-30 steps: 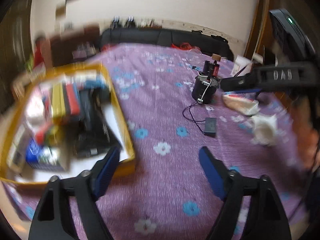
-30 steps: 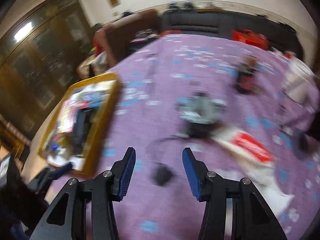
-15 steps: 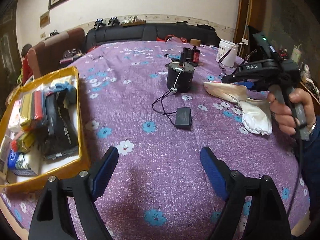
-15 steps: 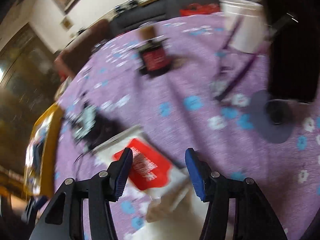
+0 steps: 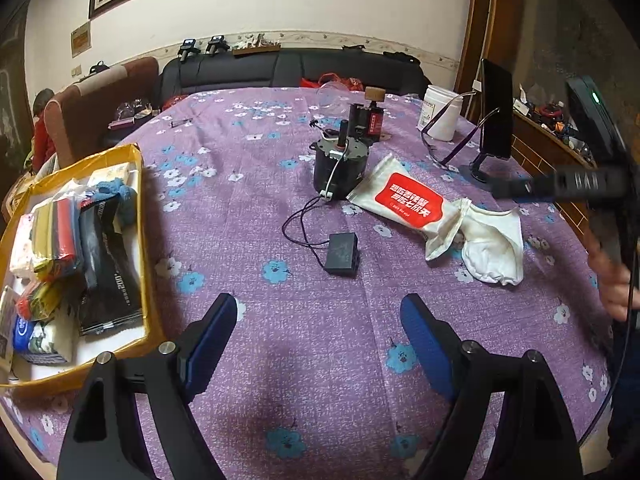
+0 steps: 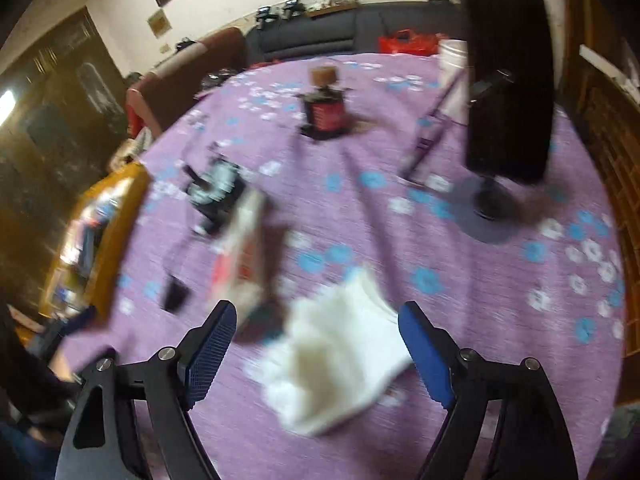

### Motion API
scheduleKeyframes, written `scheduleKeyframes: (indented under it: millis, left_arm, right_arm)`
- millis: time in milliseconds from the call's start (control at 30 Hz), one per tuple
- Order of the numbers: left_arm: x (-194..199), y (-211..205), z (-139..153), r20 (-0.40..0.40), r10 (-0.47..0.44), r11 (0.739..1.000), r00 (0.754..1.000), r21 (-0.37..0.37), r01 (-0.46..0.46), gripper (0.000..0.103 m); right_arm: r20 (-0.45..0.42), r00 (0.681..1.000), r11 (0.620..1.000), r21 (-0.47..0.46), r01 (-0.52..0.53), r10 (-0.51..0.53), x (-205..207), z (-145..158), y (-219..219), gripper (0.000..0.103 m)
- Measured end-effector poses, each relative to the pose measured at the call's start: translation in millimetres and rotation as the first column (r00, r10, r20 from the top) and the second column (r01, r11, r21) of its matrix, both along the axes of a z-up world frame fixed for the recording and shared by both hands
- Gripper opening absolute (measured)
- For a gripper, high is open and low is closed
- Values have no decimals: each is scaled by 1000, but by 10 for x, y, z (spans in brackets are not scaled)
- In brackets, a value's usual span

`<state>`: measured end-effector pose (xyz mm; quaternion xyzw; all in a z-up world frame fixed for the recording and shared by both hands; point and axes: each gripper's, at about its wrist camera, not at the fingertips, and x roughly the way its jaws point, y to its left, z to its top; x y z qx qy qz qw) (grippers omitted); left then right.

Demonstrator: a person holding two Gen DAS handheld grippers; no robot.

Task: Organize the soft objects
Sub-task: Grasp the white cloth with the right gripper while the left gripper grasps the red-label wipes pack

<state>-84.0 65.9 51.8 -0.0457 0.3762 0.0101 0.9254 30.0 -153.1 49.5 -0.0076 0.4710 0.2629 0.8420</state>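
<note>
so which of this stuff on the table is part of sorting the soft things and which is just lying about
Part of the job:
- white cloth, in front of the opening right gripper
- red-label pouch
- yellow box of soft packs
- left gripper, open and empty

Just lying about:
- motor
- black adapter
- glasses
- white tub
- phone on a stand

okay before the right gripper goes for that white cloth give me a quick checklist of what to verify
1. Right gripper over the white cloth: ok, cloth lies between its fingers.
2. Jaws wide enough: ok, opening now.
3. Pads clear of cloth: cannot tell, view blurred.
4. Cloth free of the wipes pack: not ok, they overlap.
5. Left gripper out of the way: ok, open, empty.
6. Room in the yellow box: cannot tell, looks crowded.
</note>
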Motion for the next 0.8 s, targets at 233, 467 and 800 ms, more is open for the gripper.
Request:
scheduleKeyframes:
  millis: [233, 467, 800]
  left_arm:
    - [138, -41, 38, -24, -8, 999, 1000, -35, 8, 83]
    - [459, -176, 322, -49, -40, 994, 998, -104, 35, 84]
    - [1296, -275, 122, -216, 29, 928, 976, -357, -107, 84]
  right_arm:
    - [13, 993, 989, -90, -119, 120, -135, -276, 108, 87]
    - [46, 987, 977, -150, -148, 157, -312, -351, 128, 11]
    - [103, 993, 991, 128, 40, -53, -238, 53, -475, 11]
